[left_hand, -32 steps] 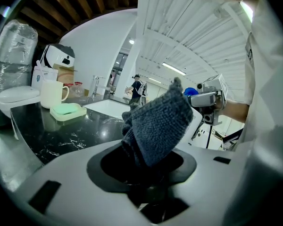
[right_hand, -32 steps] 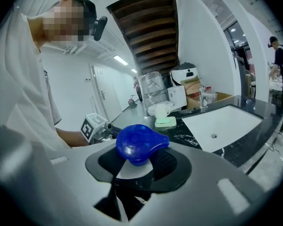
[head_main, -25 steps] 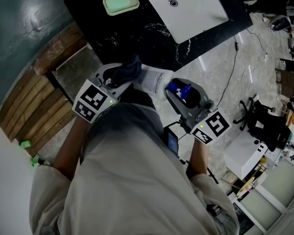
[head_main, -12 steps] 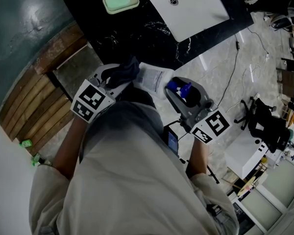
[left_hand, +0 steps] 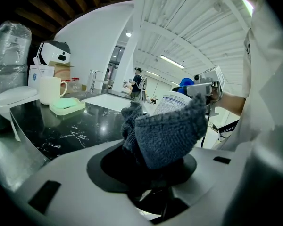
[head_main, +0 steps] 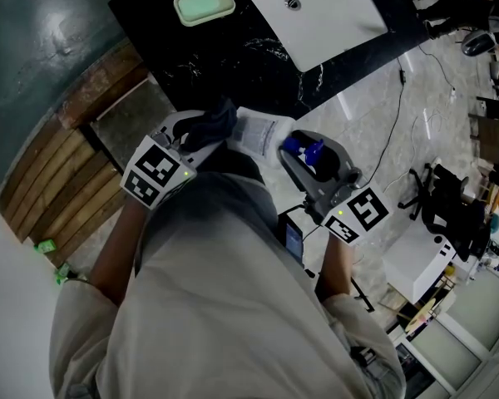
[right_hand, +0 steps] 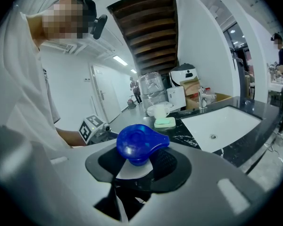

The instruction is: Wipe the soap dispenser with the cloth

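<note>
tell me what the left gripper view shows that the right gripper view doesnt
Only the left gripper view: the grey cloth bunched in the left gripper's jaws, and the printed label on the soap dispenser.
Only the right gripper view: the right gripper's jaws closed on the dispenser just under its blue pump, the marker cube on the left gripper, and the drain in the sink.
Both: the black counter, the green soap dish and the white mug.
</note>
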Demonstrator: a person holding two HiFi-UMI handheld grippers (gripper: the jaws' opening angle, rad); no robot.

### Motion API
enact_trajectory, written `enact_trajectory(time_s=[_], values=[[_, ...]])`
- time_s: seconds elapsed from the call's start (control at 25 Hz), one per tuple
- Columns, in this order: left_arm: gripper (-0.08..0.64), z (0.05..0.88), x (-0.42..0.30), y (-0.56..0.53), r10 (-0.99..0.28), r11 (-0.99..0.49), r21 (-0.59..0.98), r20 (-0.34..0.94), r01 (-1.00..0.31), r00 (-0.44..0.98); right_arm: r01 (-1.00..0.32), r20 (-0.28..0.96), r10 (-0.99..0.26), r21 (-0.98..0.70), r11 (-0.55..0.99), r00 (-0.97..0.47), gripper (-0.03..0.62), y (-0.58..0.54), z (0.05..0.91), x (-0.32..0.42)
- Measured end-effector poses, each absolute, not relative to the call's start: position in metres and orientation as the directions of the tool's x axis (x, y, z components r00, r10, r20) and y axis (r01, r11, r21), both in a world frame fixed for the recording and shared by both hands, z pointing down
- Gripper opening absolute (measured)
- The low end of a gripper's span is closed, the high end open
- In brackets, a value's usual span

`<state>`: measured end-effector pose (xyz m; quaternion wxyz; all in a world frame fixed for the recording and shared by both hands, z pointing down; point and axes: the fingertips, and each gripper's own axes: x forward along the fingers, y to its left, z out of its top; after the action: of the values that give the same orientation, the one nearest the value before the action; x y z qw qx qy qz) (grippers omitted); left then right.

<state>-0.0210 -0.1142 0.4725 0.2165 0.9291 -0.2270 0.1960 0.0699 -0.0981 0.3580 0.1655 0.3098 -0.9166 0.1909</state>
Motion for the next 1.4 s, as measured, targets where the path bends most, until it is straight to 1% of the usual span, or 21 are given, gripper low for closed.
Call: enact_trajectory(time_s=[0.48,0.76,1.0,1.16,1.4], values=[[0.153,0.465,-0.019,-0.114,-0.339,-0.811,0.317,0.43,-0.492,0.837,-0.642,0.423,-0.516,-0.24,0.728,-0.745,0.141,-0.098,0.358,0.067],[0.153,0.463,-0.019,-0.11,-0.331,-0.811,0.324,0.433,-0.487,0.838,-0.643,0.421,-0.52,-0.235,0.729,-0.744,0.141,-0.098,0.357,0.066],[0.153,0.453,-0.015,-0.109,-0.329,-0.821,0.326,0.4,-0.468,0.856,-0.637,0.423,-0.515,-0.224,0.738,-0.745,0.141,-0.097,0.357,0.065],[0.153,0.452,-0.014,-0.107,-0.318,-0.814,0.352,0.396,-0.462,0.862,-0.638,0.423,-0.516,-0.223,0.737,-0.745,0.141,-0.098,0.356,0.064],[0.153,0.435,-0.01,-0.105,-0.298,-0.809,0.405,0.341,-0.426,0.891,-0.636,0.425,-0.515,-0.217,0.74,-0.744,0.141,-0.098,0.355,0.062]])
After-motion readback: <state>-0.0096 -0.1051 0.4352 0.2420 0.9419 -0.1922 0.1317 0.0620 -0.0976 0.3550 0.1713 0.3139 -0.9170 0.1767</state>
